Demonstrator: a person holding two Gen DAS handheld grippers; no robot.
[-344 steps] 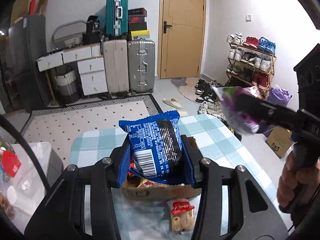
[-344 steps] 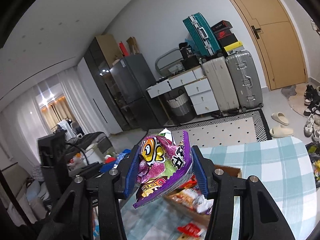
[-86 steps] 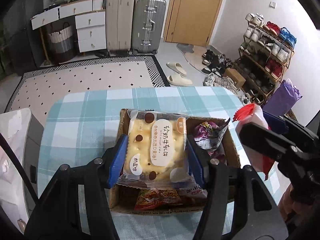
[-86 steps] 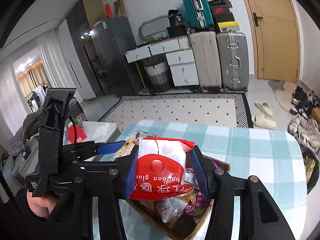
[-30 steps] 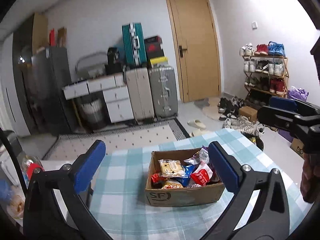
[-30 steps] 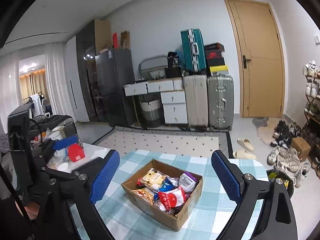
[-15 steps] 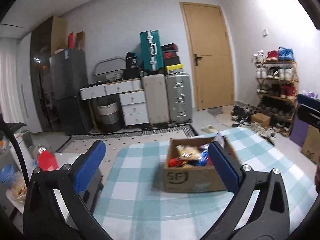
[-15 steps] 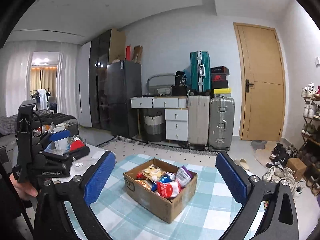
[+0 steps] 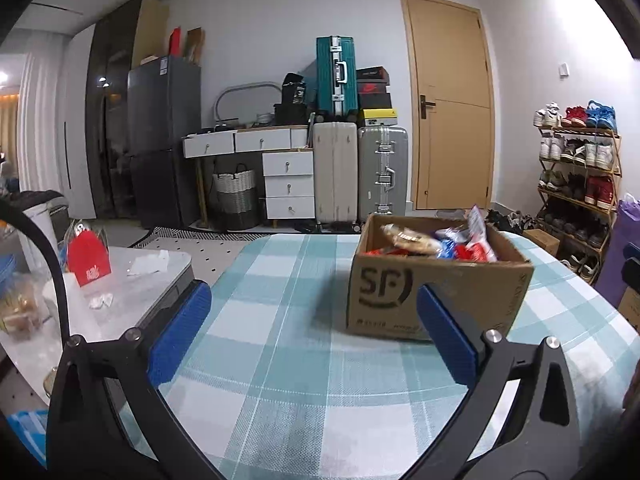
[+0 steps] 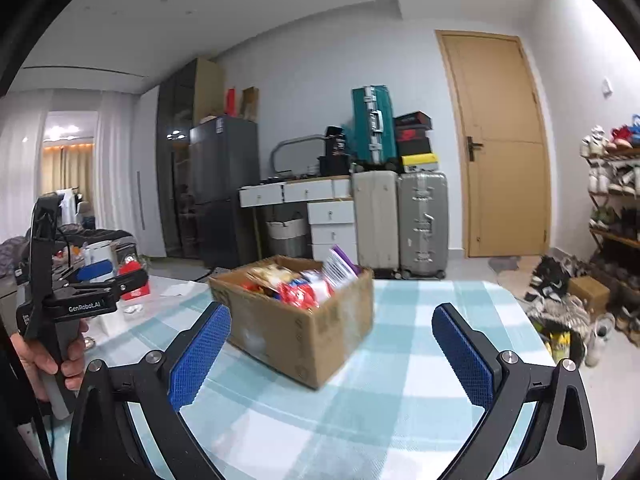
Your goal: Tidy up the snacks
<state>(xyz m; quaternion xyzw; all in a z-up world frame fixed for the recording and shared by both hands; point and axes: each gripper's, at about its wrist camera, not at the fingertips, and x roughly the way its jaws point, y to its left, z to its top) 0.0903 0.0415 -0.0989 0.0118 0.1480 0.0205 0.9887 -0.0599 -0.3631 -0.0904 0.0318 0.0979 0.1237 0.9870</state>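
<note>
On the far left of the right wrist view we see our left hand (image 10: pixel 48 356) wrapped around the handle of the black left gripper with blue pads (image 10: pixel 100 276); its jaws stand spread with nothing between them. In its own view the left gripper (image 9: pixel 312 332) shows both blue pads wide apart, low over the teal and white checked tablecloth (image 9: pixel 280 360), and nothing lies between them. To the left of that table stands a white marble-look side table (image 9: pixel 132 300) with a small red paper box (image 9: pixel 88 264) on it.

Moving right, the open brown cardboard box printed with black letters (image 9: pixel 436 292) sits on the checked cloth, just beyond the left gripper's right pad and to the right of the cloth's middle. It is full of snack packets (image 9: pixel 440 240): a yellowish one, red ones, a blue one and a white one stick up above the rim. In the right wrist view the same box (image 10: pixel 296 328) stands between and beyond the spread pads of the black right gripper with blue pads (image 10: pixel 332 352), slightly blurred, with the snack packets (image 10: pixel 304 284) heaped inside and a purple-edged one tilted at its far right corner. The right gripper's jaws are wide apart and hold nothing.

Farther back stand a white drawer unit (image 9: pixel 288 176), a cream suitcase (image 9: pixel 335 172) and a silver suitcase (image 9: pixel 383 172), then a tan wooden door (image 9: pixel 452 108), and at far right a wooden shoe rack (image 9: pixel 576 184).
</note>
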